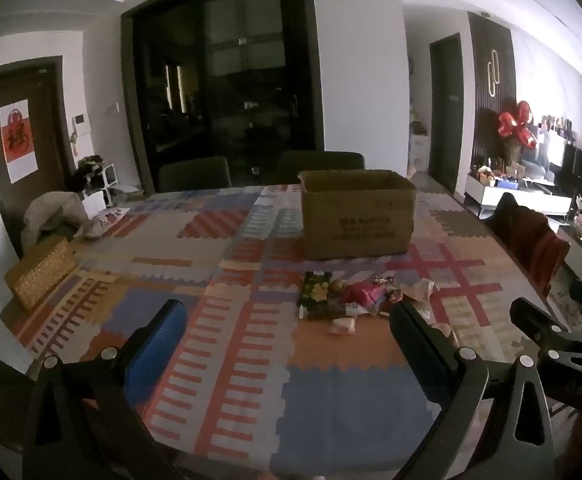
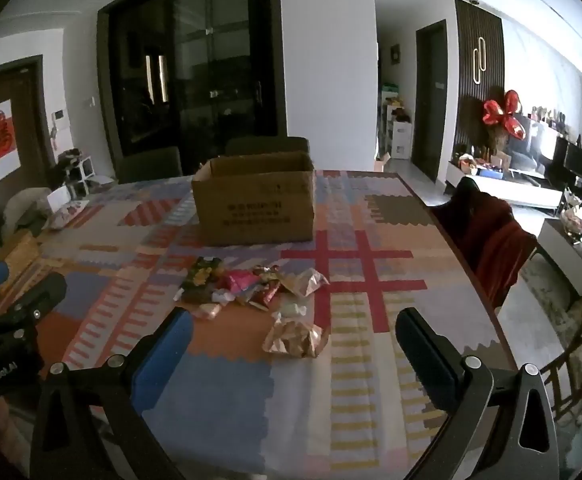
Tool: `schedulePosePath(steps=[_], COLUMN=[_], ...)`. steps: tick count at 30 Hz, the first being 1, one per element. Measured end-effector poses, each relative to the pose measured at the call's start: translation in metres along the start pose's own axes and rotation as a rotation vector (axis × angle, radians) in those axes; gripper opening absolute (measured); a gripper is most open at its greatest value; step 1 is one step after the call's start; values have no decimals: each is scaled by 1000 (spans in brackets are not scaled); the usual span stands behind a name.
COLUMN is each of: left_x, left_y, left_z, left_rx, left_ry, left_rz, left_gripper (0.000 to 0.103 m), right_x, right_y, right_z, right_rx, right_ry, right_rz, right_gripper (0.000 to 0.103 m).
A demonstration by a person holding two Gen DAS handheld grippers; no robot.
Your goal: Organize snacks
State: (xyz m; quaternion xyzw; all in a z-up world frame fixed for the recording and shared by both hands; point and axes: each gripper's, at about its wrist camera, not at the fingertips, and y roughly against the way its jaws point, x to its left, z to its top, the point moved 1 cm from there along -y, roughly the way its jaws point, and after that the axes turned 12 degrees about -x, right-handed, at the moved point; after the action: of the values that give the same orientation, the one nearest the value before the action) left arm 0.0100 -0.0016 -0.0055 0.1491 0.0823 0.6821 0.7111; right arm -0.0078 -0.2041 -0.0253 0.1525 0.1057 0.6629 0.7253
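Both tongs stand wide and empty above the near edge of the tabletop (image 2: 371, 360), which is covered by a patchwork-patterned cloth. In the left wrist view the left tongs (image 1: 287, 322) fill the bottom of the frame, one blue pad at lower left and one dark finger at lower right. In the right wrist view the right tongs (image 2: 295, 330) sit likewise along the bottom.

The snacks (image 2: 251, 288) lie in a loose heap at the middle of the right wrist frame, just in front of the open cardboard box (image 2: 255, 200), which stands at centre and slightly above. One crinkled gold packet (image 2: 295, 338) lies apart from the heap, nearest the right tongs. In the left wrist view the same heap (image 1: 355, 296) sits right of centre, below the box (image 1: 359, 216).

These look like small wrapped sweets and foil or plastic packets: probably very light, soft and crushable, with slick, crackly wrappers that may slide out of a pinch. A hold across the body of a packet, not on a twisted end or a loose corner, seems safest, and the pressure should be gentle.

Counts: one cardboard box; one dark flowered packet (image 2: 203, 280) at the left of the heap; one pink packet (image 2: 241, 280); two gold-toned packets; one pale wrapped piece (image 2: 209, 311) in front. The rest of the heap overlaps too much to count exactly, though it seems to be roughly ten pieces in all.
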Motion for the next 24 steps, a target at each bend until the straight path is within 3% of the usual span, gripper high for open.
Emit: schedulePosePath(steps=[1, 24], left_x=[2, 2], left_y=[1, 2], left_z=[0, 0], left_rx=[-21, -34], left_ry=[33, 17], left_rz=[-5, -7], left_gripper=[103, 103], right_x=[0, 5], right_y=[0, 2], right_z=[0, 8], right_rx=[0, -11], right_ry=[2, -5], right_rz=[-1, -1], right_gripper=[102, 102])
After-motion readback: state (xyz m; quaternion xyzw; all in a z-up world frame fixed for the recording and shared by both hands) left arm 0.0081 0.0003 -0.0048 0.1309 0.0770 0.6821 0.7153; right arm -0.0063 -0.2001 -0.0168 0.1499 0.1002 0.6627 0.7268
